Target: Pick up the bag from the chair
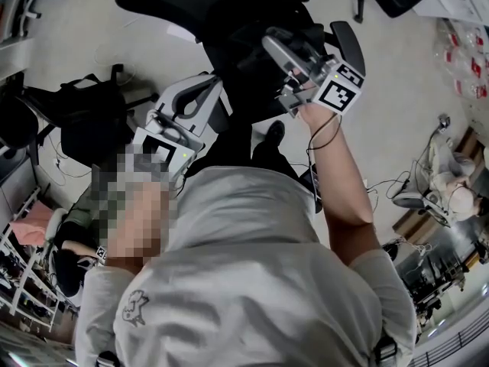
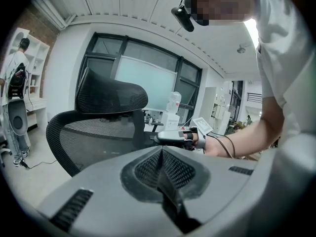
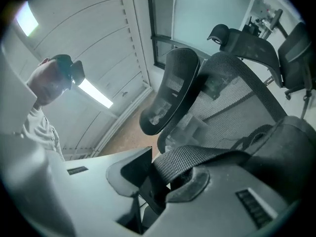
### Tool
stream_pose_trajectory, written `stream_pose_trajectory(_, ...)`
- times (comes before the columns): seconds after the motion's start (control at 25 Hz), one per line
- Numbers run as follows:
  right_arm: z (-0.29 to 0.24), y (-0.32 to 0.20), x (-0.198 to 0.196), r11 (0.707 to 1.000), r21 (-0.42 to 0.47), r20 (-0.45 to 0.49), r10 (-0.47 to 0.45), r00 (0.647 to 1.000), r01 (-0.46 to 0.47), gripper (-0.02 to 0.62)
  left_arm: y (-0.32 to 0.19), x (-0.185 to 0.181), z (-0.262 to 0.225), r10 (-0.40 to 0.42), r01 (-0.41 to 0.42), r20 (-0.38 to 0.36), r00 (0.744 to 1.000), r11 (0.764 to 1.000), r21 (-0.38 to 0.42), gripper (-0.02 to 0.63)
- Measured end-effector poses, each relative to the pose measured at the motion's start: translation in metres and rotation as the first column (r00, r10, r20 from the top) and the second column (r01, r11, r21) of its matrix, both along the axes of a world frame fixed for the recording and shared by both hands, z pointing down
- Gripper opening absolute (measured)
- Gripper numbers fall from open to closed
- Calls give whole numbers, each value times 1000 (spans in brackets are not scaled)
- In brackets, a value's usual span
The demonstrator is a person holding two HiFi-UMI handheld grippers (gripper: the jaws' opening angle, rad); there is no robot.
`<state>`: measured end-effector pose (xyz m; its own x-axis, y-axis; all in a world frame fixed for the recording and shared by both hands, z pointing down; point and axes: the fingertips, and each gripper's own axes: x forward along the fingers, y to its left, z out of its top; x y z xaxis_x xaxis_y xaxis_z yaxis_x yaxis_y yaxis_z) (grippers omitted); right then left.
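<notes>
Pale grey right gripper [image 3: 160, 181] on dark grey woven webbing strap [image 3: 197, 157]; black mesh chair [image 3: 232, 93] beyond it; marker cube [image 1: 338, 89] black-and-white squares.

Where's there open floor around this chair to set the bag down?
Bare floor lies right of the chair, between its armrest and the gear at the right edge; another patch lies upper left, between the chair and the black backpack. The left edge, with shelves and cables, is crowded.

Black bag [image 3: 290, 149] lies on mesh chair [image 3: 237, 83], woven strap [image 3: 197, 157] pinched in right claw [image 3: 165, 174].
</notes>
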<state>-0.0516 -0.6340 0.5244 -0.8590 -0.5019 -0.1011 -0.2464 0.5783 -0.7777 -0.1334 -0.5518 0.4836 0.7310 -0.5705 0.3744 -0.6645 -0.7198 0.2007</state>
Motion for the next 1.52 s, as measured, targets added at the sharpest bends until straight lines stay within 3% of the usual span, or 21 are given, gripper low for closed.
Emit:
stream_pose_trajectory(0.08,-4,-1,0,1000,6,18,1,1000,-1,67,1,-1,0,-3,3,-1,1000,1000,-1,11)
stream_pose_trajectory(0.24,-12,4,-5,999,33,27,-21,999,20,40,6,-7,-1,-9,9,-1,1000,1000,3,11)
stream_pose_trajectory(0.84,-51,80,33,1000,-14,68,-27,997,28,34,49,12,-29,-36,37,-22,999,997,68,11)
stream_pose_trajectory(1.32,-101,149,60,997,60,88,-46,995,40,34,124,26,-67,-109,114,-40,993,979,169,11)
stream_pose_trajectory(1.52,-112,185,72,997,48,72,-70,995,67,34,157,37,-87,-131,138,-46,990,964,229,11)
